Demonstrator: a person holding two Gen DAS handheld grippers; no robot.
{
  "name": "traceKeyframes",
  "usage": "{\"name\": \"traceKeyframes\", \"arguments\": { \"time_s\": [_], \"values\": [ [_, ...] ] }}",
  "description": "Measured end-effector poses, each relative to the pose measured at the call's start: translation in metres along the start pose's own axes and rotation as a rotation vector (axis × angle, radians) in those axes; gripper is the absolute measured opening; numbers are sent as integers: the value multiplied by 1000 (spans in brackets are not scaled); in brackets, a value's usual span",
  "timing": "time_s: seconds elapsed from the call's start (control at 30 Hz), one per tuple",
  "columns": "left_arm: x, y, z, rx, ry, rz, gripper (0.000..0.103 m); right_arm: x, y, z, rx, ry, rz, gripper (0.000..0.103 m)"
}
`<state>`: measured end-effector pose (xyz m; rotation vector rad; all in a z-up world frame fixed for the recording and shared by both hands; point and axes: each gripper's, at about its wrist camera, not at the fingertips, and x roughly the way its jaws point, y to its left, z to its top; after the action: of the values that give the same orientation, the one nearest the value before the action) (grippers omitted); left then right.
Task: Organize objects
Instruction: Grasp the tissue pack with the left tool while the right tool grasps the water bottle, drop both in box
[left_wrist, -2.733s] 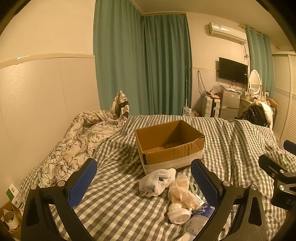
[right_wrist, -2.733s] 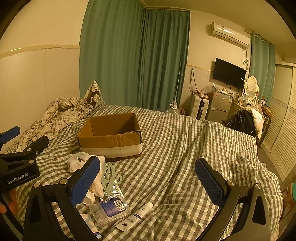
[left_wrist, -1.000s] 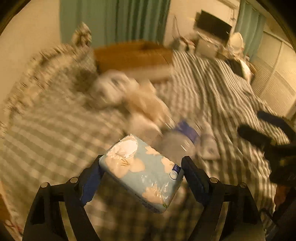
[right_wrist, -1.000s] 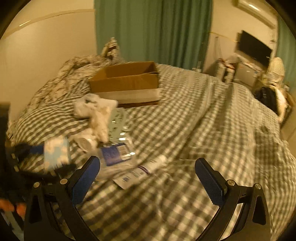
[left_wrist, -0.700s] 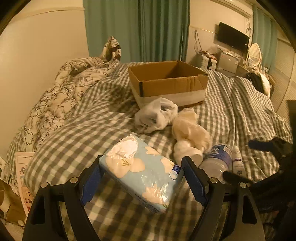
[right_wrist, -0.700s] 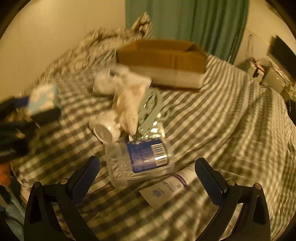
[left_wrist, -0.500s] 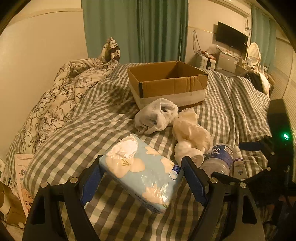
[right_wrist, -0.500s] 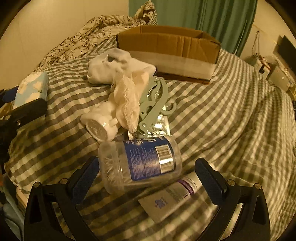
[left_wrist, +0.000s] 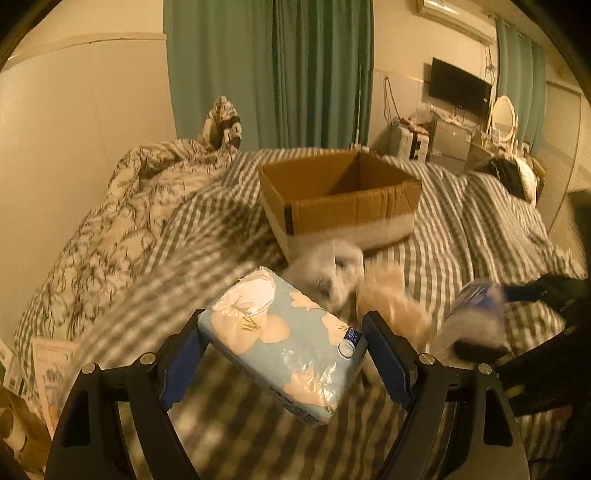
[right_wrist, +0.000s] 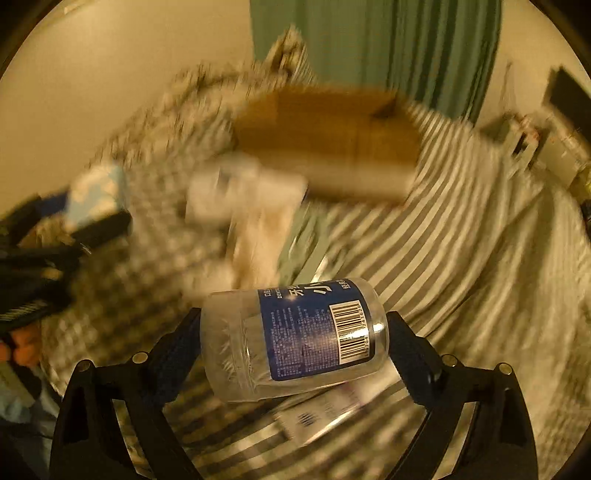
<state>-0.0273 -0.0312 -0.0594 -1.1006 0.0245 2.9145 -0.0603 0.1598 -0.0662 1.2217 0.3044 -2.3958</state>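
My left gripper (left_wrist: 284, 350) is shut on a light blue tissue pack (left_wrist: 284, 347) with cream flowers and holds it above the checked bed. My right gripper (right_wrist: 293, 339) is shut on a clear plastic jar (right_wrist: 291, 338) with a blue label and a barcode, lying sideways between the pads. The open cardboard box (left_wrist: 340, 195) stands on the bed beyond both; it shows blurred in the right wrist view (right_wrist: 328, 140). The left gripper with the pack shows at the left of the right wrist view (right_wrist: 96, 199).
A white cloth bundle (left_wrist: 328, 269) and a cream bundle (left_wrist: 391, 306) lie before the box. A white tube (right_wrist: 325, 410) lies under the jar. A floral duvet (left_wrist: 122, 218) is heaped at the left. Paper and boxes (left_wrist: 22, 387) sit beside the bed.
My right gripper has closed on the jar and lifted it off the bed. My left gripper still holds the tissue pack and has moved a little nearer the box.
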Motion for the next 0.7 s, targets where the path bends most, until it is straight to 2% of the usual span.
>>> {"name": "traceKeyframes", "arguments": {
  "time_s": [0.07,0.2,0.33,0.5,0.6,0.7],
  "values": [
    [5,4,18,-13,-16,-8,85,-23,-11,27,3,-77,-47,94],
    [18,9,72,-41,-69,-32,85,-53,-27,86,5,-205,-82,94],
    [40,9,120,-32,-120,-13,85,-48,-38,138,7,-271,-127,94],
    [93,7,162,-20,-106,-21,85,-13,-56,183,45,-275,-111,94],
    [127,7,172,-28,-72,-33,85,20,-68,200,69,-251,-109,94],
    [156,4,172,-28,-37,-50,85,56,-82,213,107,-219,-64,94]
  ]
}}
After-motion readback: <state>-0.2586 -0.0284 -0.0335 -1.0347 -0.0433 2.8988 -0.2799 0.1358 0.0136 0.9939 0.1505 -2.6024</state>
